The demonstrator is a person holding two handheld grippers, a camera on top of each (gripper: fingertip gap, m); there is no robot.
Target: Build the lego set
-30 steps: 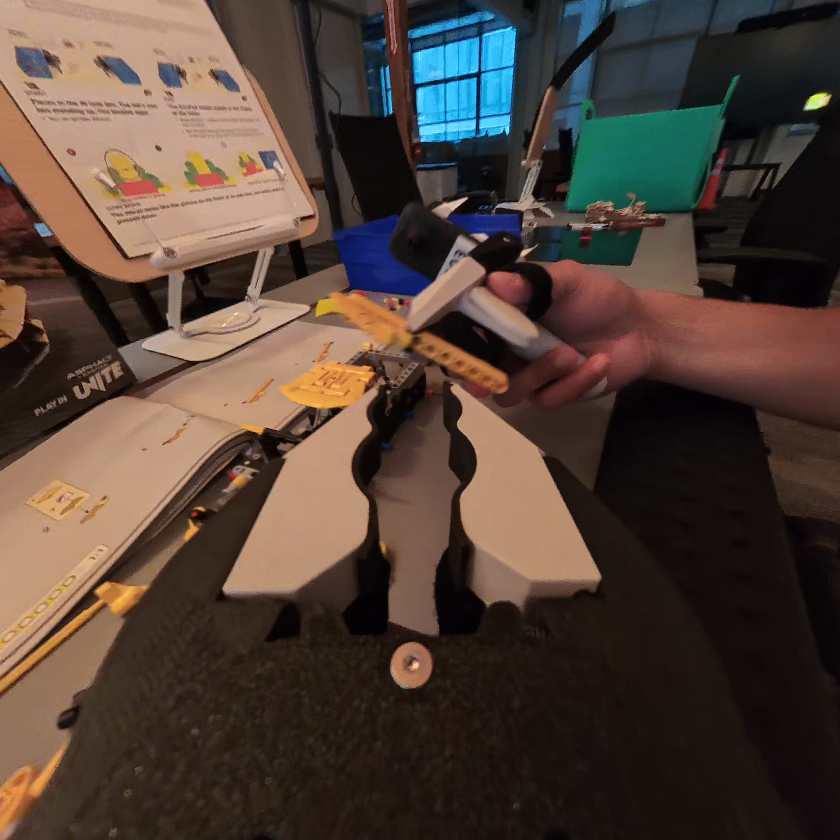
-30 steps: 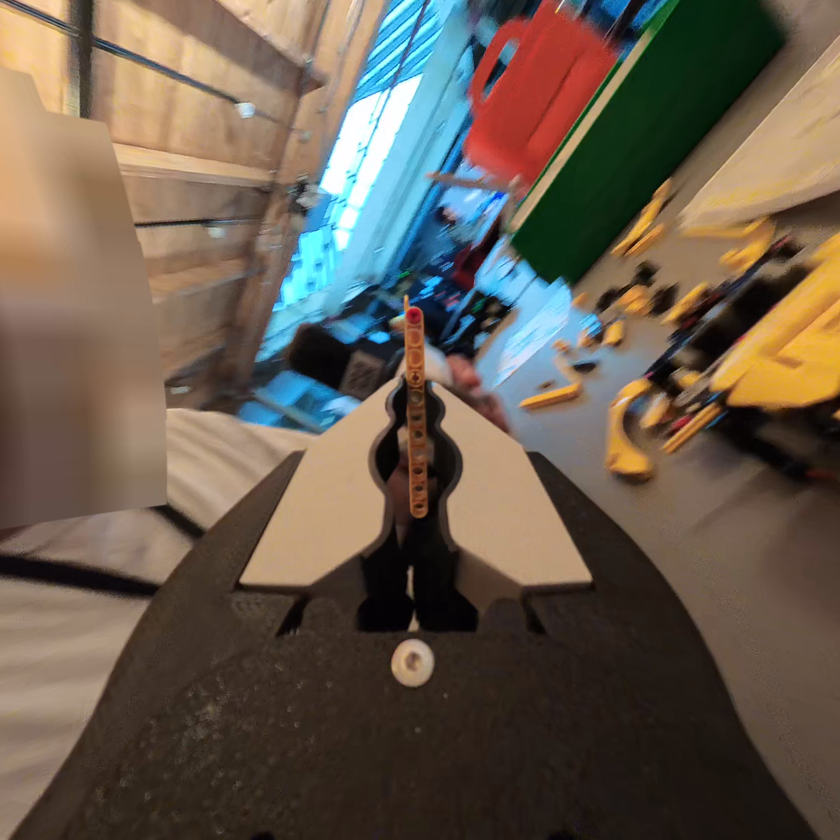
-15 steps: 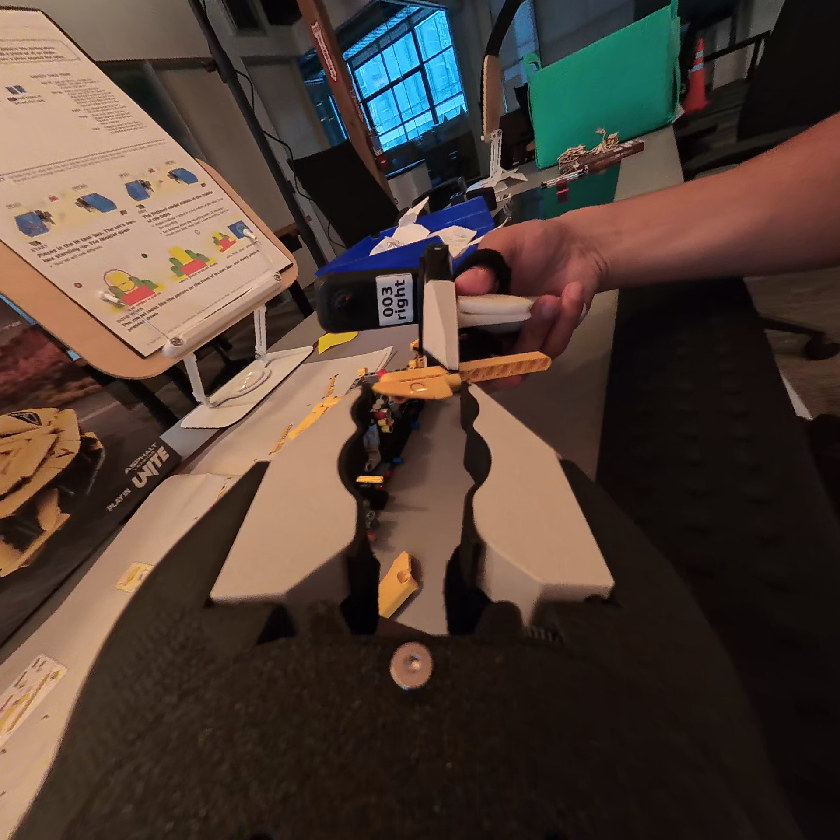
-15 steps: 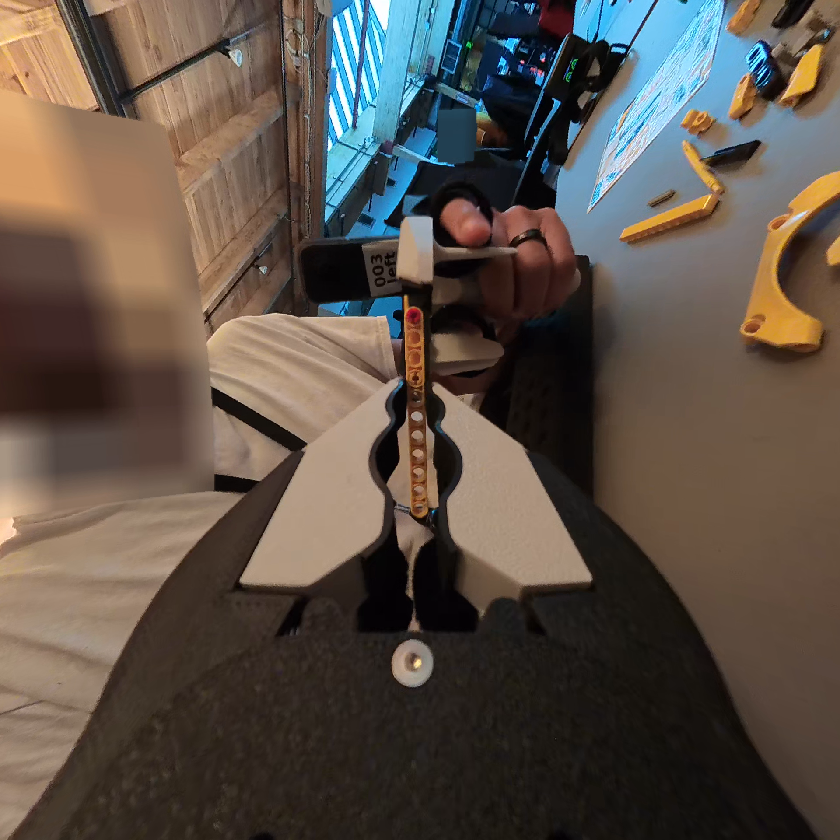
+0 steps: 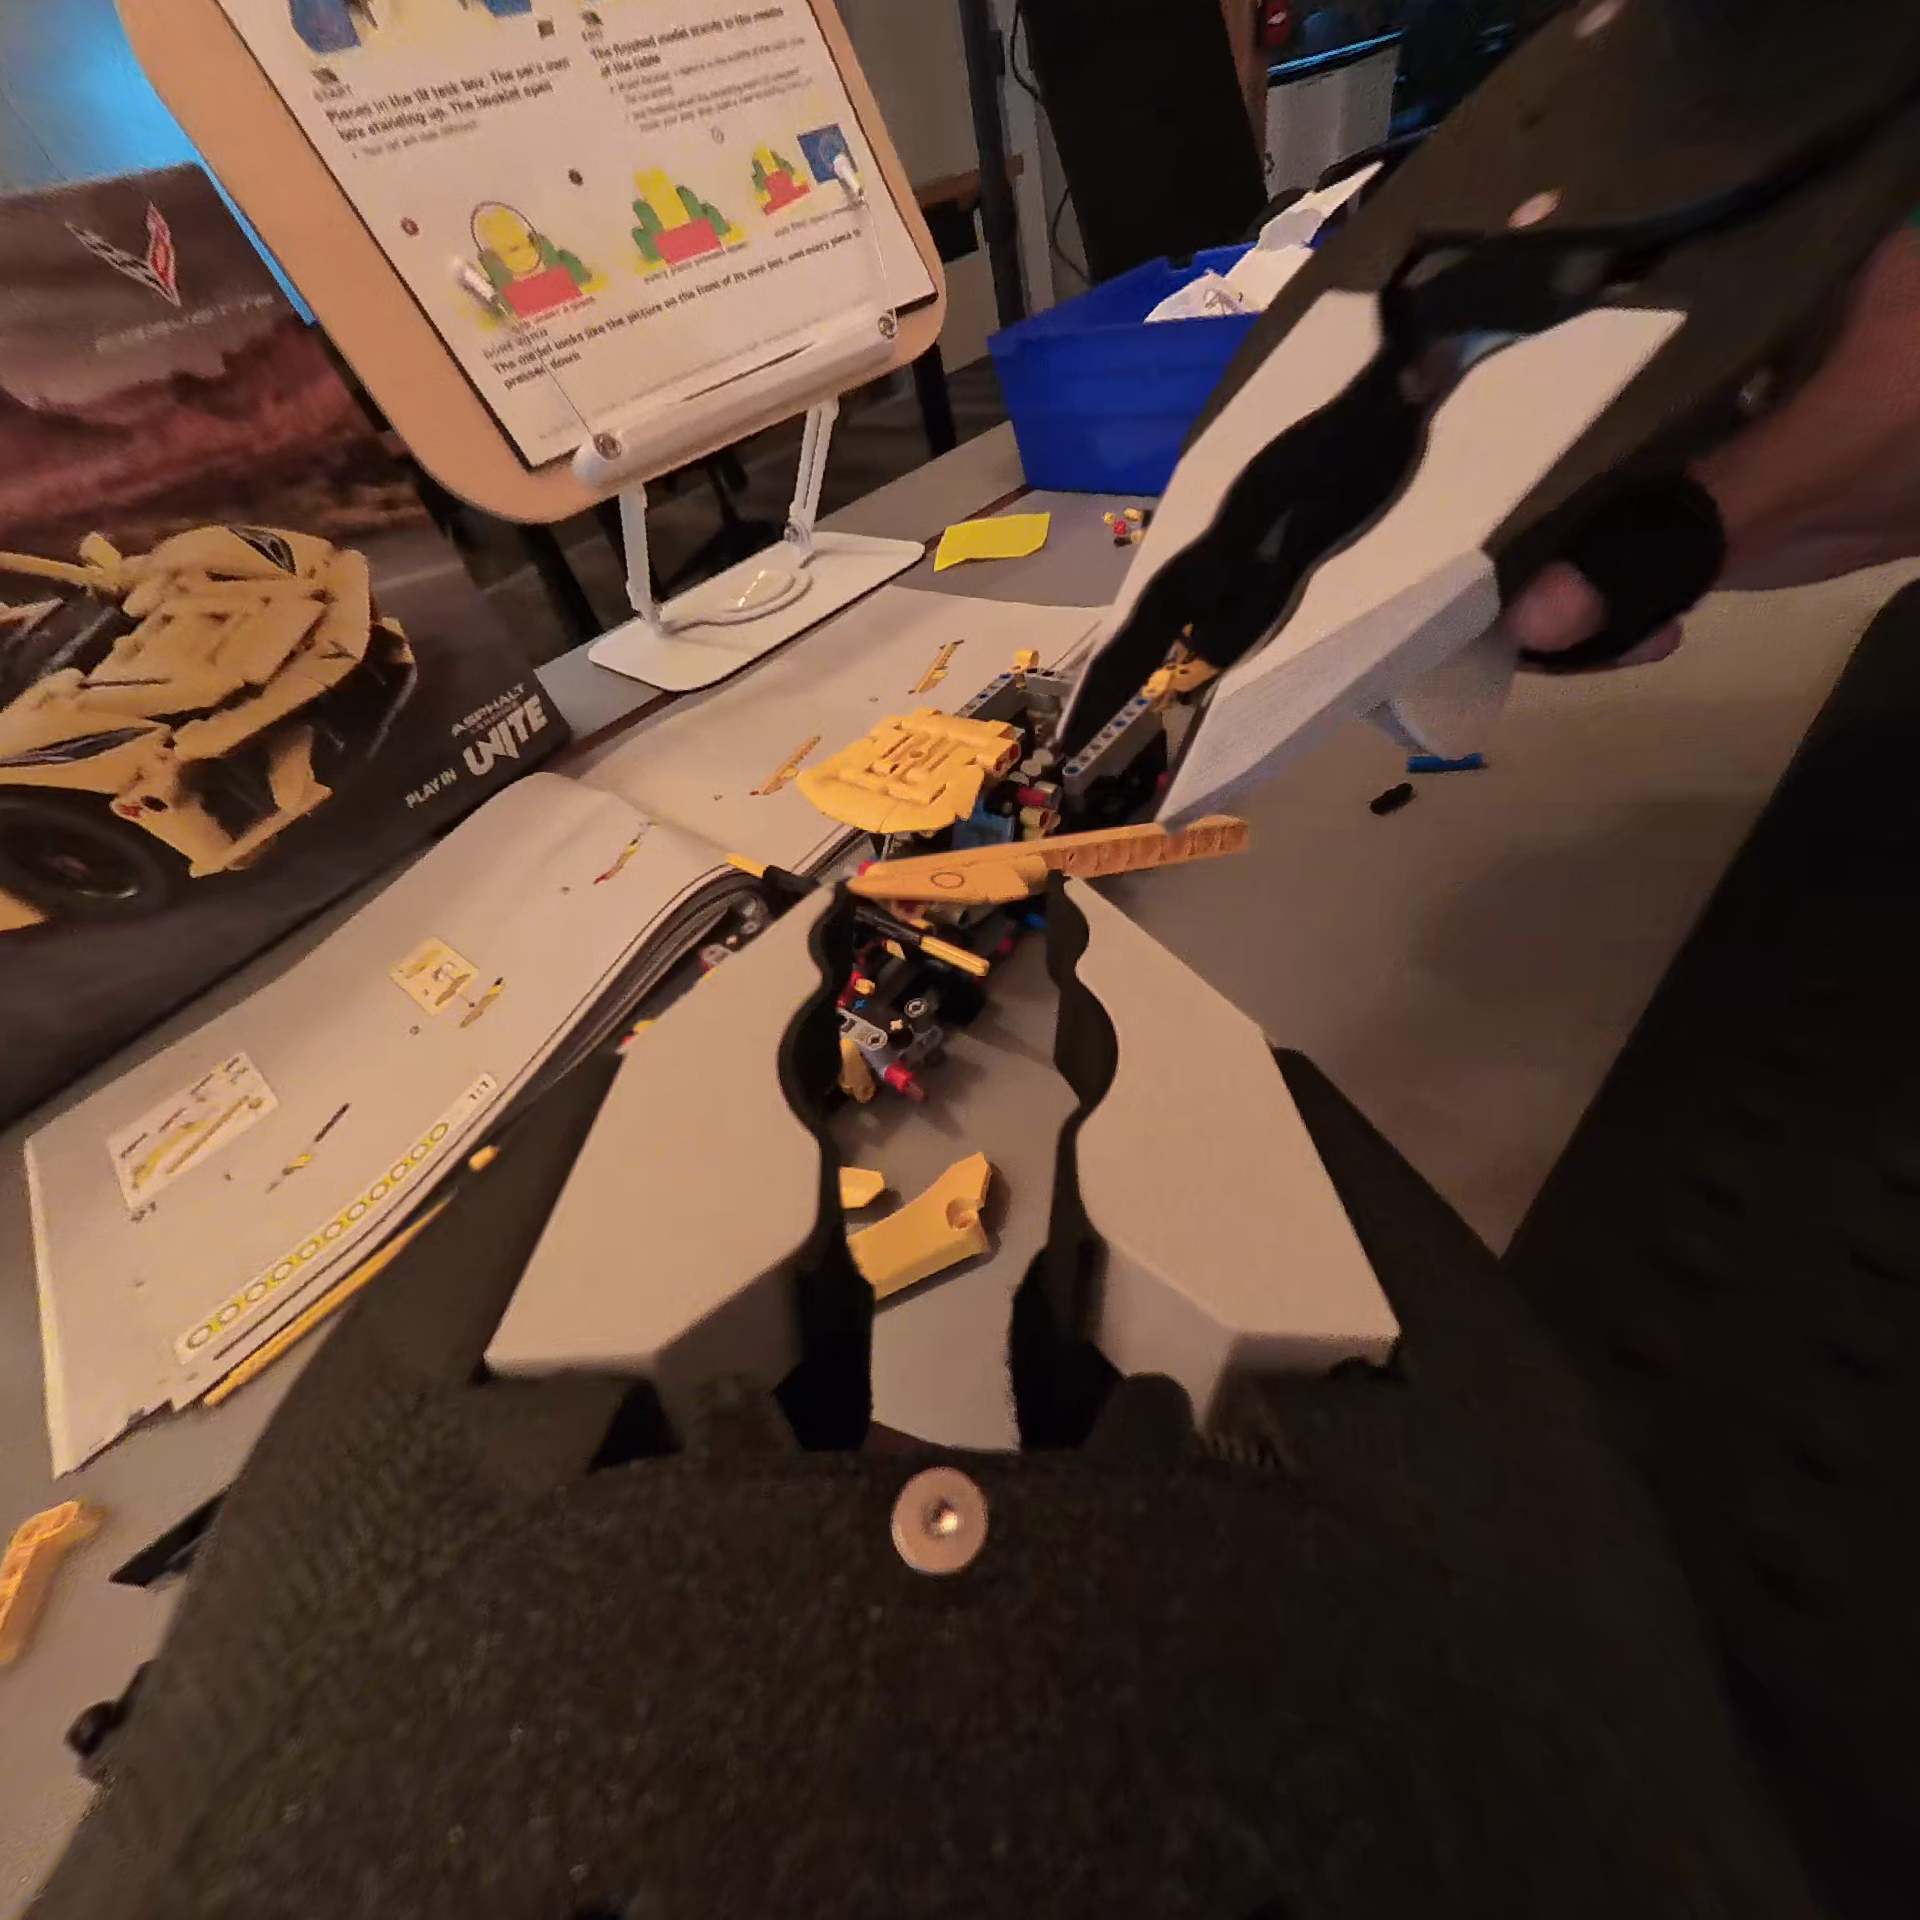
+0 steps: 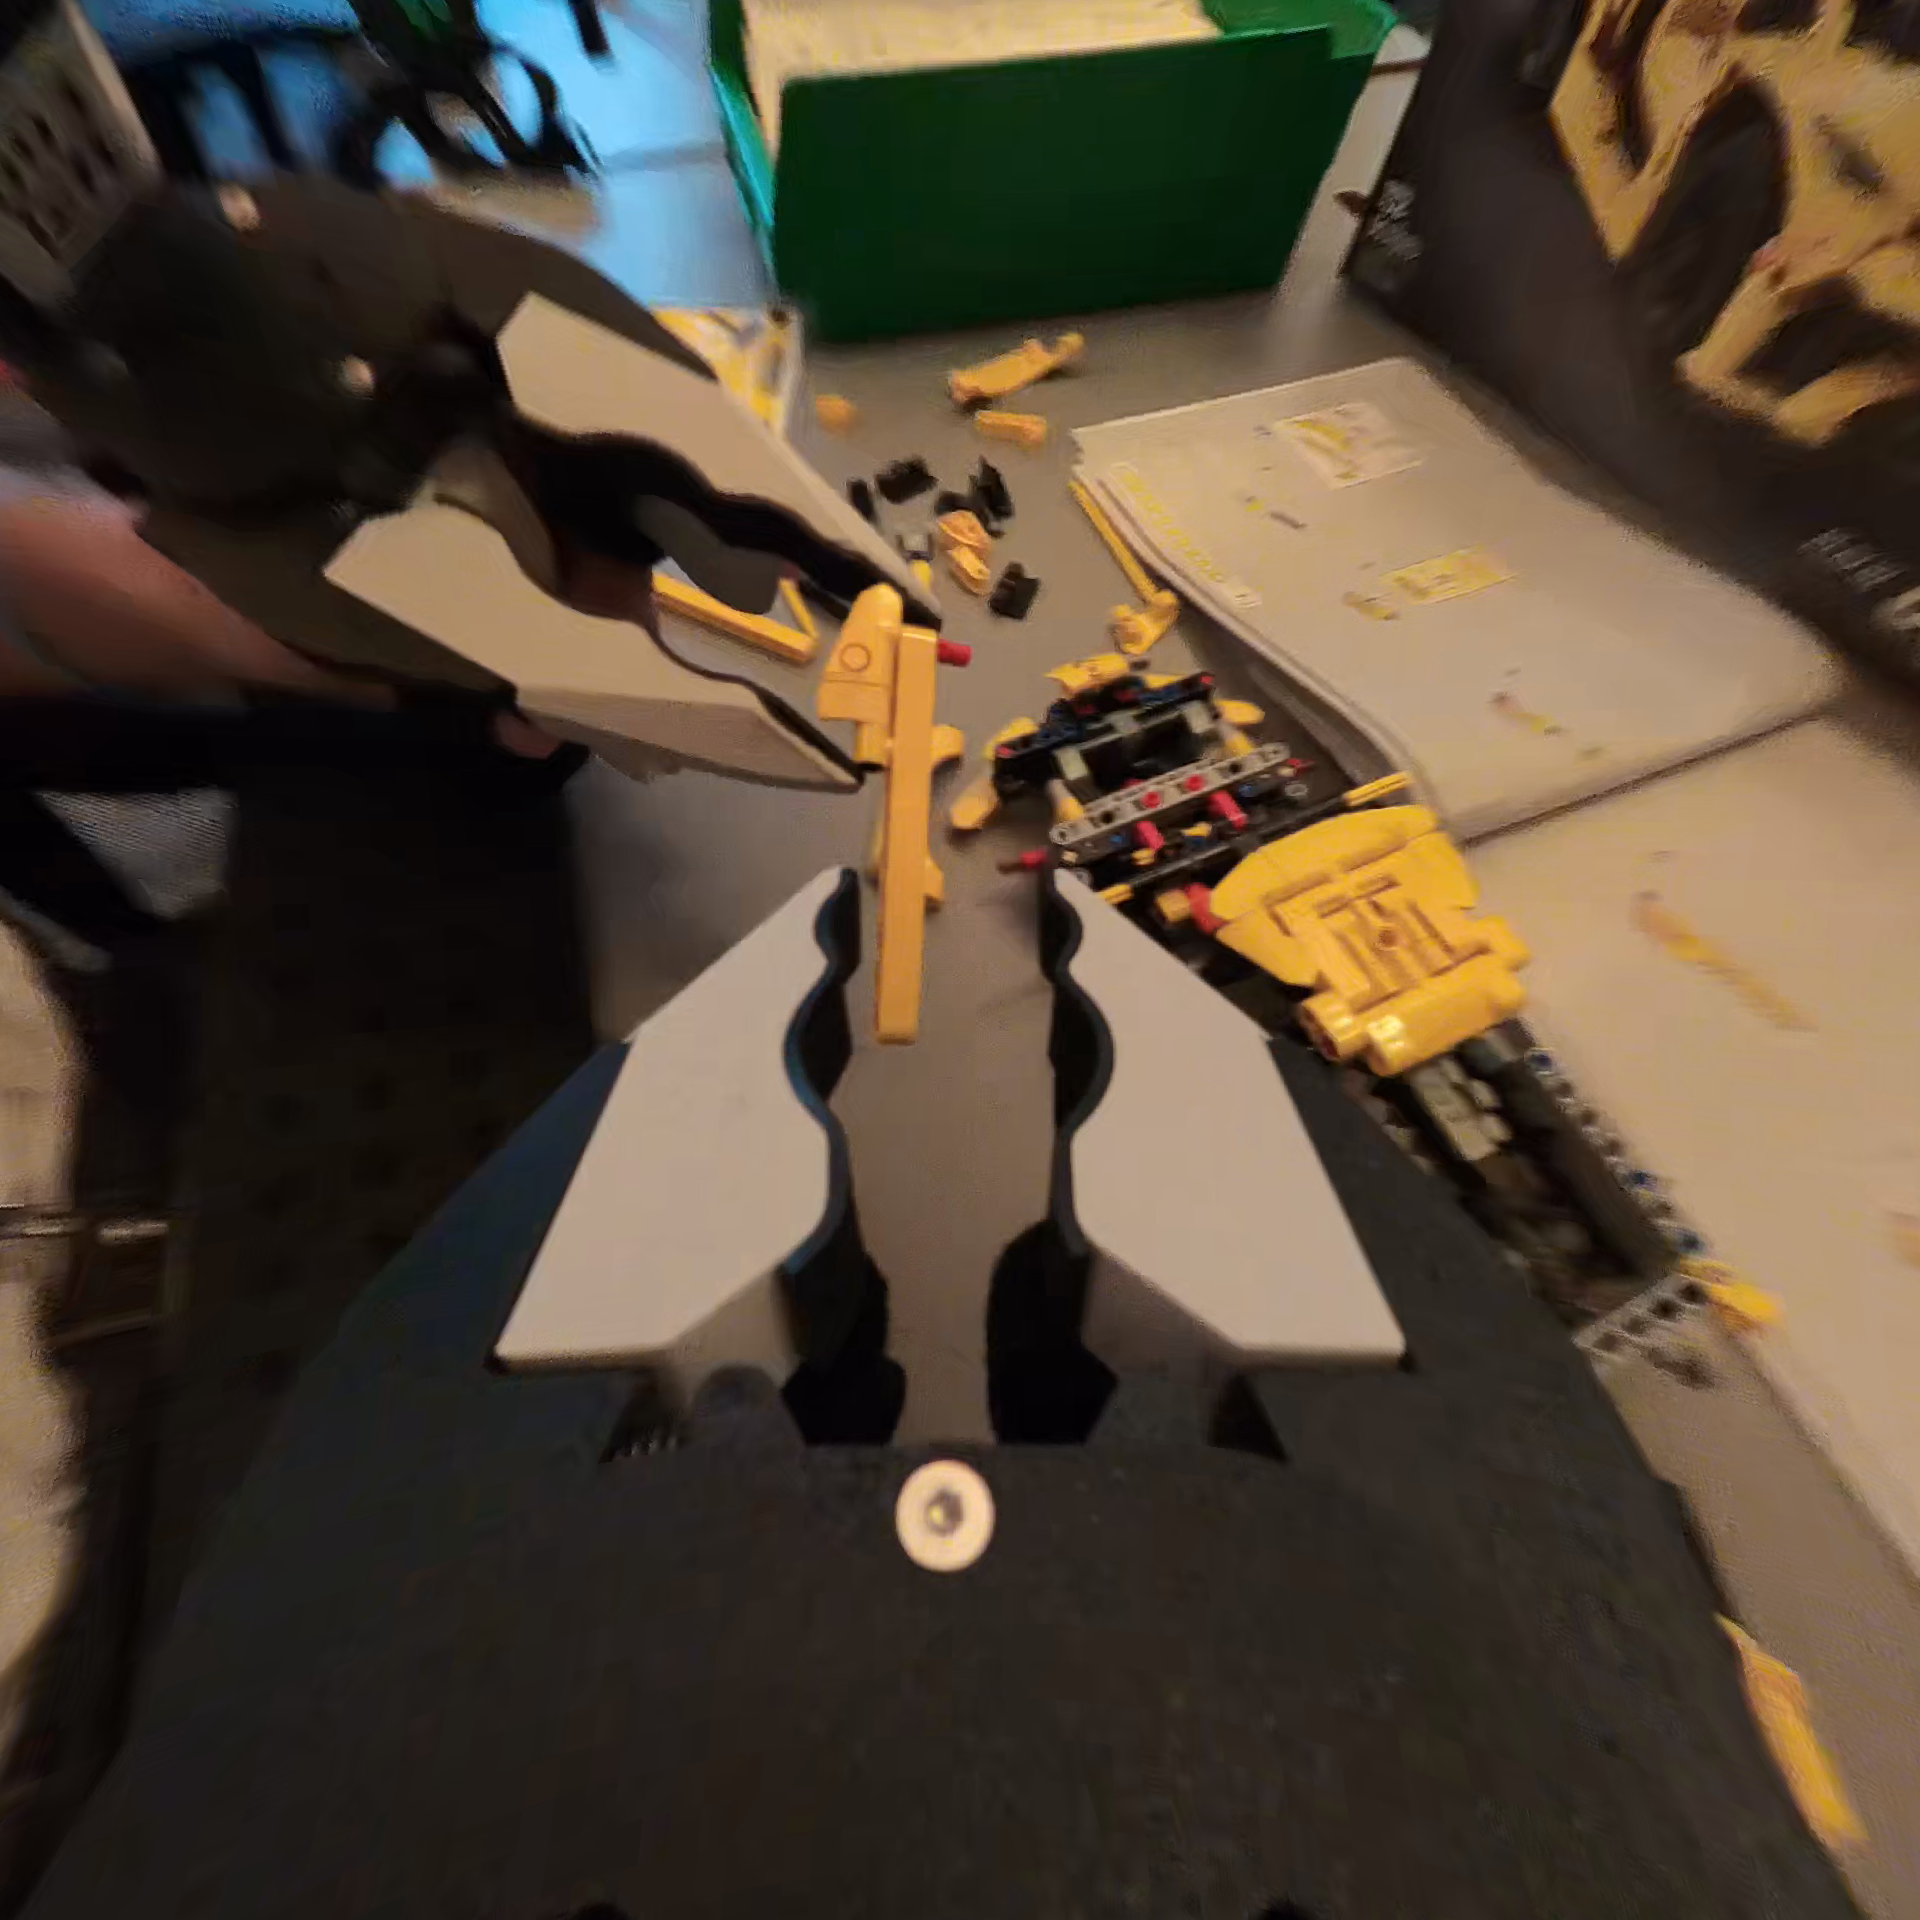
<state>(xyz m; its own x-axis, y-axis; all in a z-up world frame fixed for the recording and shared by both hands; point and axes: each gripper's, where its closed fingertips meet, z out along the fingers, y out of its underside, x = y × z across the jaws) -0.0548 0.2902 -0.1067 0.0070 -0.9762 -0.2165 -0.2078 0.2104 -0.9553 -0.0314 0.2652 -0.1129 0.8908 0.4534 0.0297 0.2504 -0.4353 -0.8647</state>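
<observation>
The yellow beam (image 6: 899, 831), with a small panel pinned to its far end, hangs in the air just above centre of the right wrist view, clear of the table (image 6: 675, 862). It is pinched at the panel end by the left gripper (image 6: 894, 696), which reaches in from the upper left. Half a second ago the right gripper (image 6: 948, 883) had that beam clamped upright. Now its fingers stand well apart, with the beam's near end between them and, as far as I can tell, touching neither. So the piece has changed hands, and I'd say beam and panel are now joined and travel as one. The half-built car (image 6: 1143, 790), grey frame with red pins and a yellow hood, sits on the table just right of centre, beside the open booklet (image 6: 1403, 582). Loose yellow and black parts (image 6: 966, 520) lie above it, toward a green bin (image 6: 1039, 156) at the top. With the right gripper free, it could steady the car while the left brings the sub-assembly over.
</observation>
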